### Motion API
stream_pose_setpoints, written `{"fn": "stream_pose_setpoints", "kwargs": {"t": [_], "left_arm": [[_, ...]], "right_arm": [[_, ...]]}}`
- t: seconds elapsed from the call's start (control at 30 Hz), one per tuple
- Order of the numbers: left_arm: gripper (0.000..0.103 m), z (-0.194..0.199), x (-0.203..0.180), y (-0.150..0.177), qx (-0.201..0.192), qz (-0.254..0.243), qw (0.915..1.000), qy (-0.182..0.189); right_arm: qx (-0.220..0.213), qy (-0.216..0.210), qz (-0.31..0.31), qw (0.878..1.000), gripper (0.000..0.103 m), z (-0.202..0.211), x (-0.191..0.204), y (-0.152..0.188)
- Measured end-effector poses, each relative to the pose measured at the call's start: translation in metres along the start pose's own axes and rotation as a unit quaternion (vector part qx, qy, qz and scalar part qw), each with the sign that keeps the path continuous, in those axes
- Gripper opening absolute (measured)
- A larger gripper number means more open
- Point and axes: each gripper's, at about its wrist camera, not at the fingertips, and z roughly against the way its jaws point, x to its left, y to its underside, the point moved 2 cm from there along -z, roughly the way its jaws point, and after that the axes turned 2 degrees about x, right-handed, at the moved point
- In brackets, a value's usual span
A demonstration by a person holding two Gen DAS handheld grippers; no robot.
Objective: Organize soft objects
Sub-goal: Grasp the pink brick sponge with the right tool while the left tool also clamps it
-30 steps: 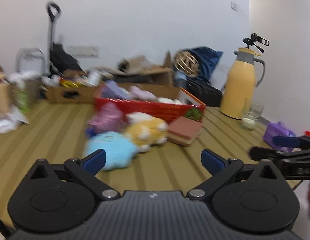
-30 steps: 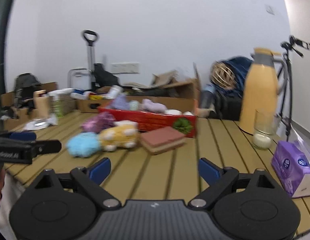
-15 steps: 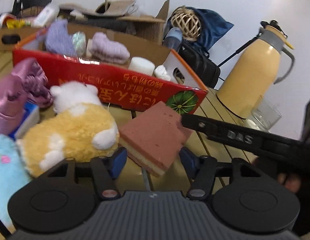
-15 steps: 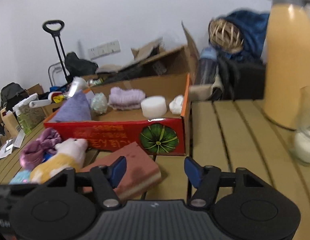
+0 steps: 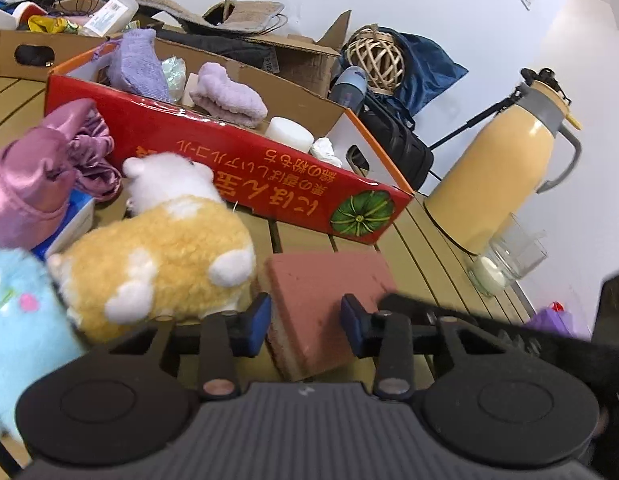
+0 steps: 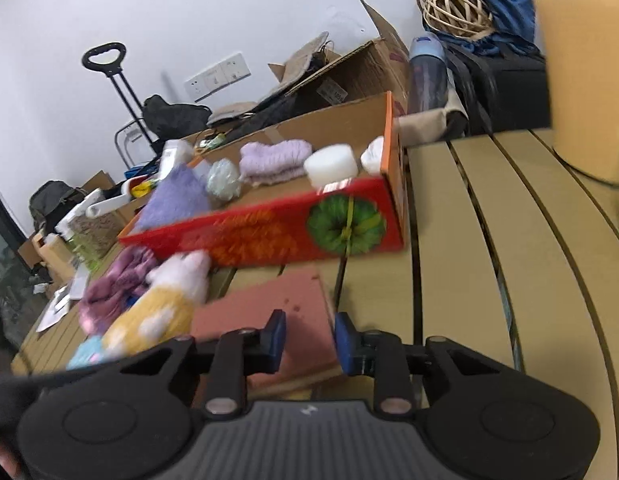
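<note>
**A:** What's nearest you?

**B:** My left fingers (image 5: pixel 305 322), low centre of the left view, sit partly apart with the pink sponge (image 5: pixel 329 300) between them. My right fingers (image 6: pixel 309 338) straddle its other corner, also partly apart. Whether any pad is pressing the foam, I cannot tell. The sponge lies flat on the table (image 6: pixel 509 260), just in front of the red box (image 5: pixel 237 176).

**A:** What could go wrong?

**B:** Both pairs are on one small block. If they close unevenly it may twist out or fold. The yellow plush (image 5: pixel 161 268) touches the sponge's left edge, so my left fingers could snag its fur and drag it along. The box wall is close ahead; a low lift would knock the sponge into it.

**A:** And further back?

**B:** The blue plush (image 5: pixel 17 320) at lower left, the pink satin cloth (image 5: pixel 41 176) above it, then the box holding the lilac socks (image 5: pixel 229 94) and a white foam puck (image 5: pixel 289 133). The yellow thermos (image 5: pixel 497 172) stands at right.

**A:** What changed from half a second ago?

**B:** Both fingers have narrowed and moved in; the sponge now fills the gap between each pair.
</note>
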Motion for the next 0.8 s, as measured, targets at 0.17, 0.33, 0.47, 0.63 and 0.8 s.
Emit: {"fn": "stream_pose_setpoints", "kwargs": {"t": [0.17, 0.33, 0.47, 0.63, 0.8], "left_arm": [[0.035, 0.023, -0.014, 0.013, -0.005, -0.026, 0.9997, 0.000], [0.035, 0.070, -0.033, 0.033, -0.031, -0.058, 0.9978, 0.007], [0.035, 0.110, -0.050, 0.044, -0.056, -0.081, 0.9951, 0.008], [0.035, 0.142, -0.061, 0.051, -0.082, -0.097, 0.9919, 0.008], [0.035, 0.151, -0.065, 0.040, -0.102, -0.104, 0.9892, 0.008]], "right_arm": [[-0.025, 0.014, -0.017, 0.999, 0.023, 0.030, 0.011, 0.036], [-0.060, 0.022, -0.005, 0.998, 0.023, 0.073, 0.034, 0.060], [-0.088, 0.021, 0.010, 0.996, 0.023, 0.110, 0.057, 0.076], [-0.115, 0.011, 0.018, 0.993, 0.023, 0.143, 0.075, 0.087], [-0.135, 0.010, 0.028, 0.990, 0.023, 0.157, 0.088, 0.083]]}}
